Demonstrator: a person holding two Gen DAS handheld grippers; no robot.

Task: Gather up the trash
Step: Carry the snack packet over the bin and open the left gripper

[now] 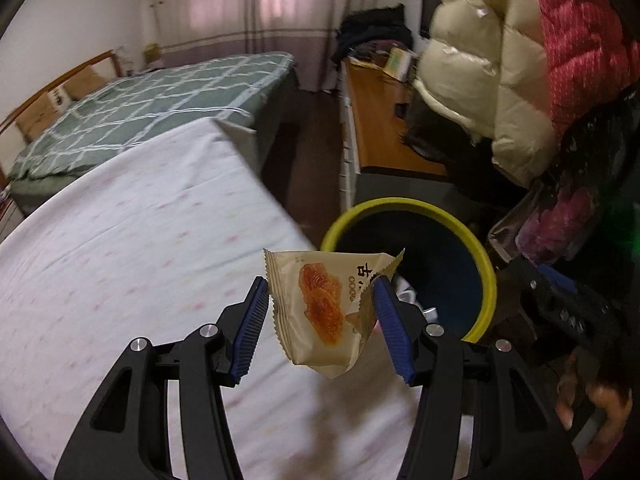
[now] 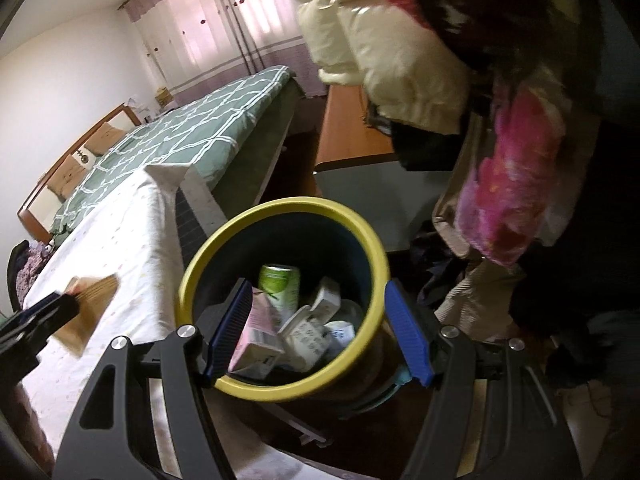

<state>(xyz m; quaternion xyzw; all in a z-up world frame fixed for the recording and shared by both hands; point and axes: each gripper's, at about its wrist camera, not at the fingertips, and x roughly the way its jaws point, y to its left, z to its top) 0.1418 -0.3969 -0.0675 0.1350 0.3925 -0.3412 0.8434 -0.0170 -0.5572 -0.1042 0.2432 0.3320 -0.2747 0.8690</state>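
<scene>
the left gripper [image 1: 320, 322] pinches a beige snack wrapper [image 1: 320, 312] above the white-clothed table [image 1: 120, 260], beside the yellow-rimmed bin [image 2: 280, 300]; the right gripper [image 2: 320, 332] hangs open and empty over it.

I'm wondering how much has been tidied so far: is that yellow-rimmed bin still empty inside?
No, the bin already holds a green can, a pink carton and some white packaging, seen from the right wrist view.
</scene>
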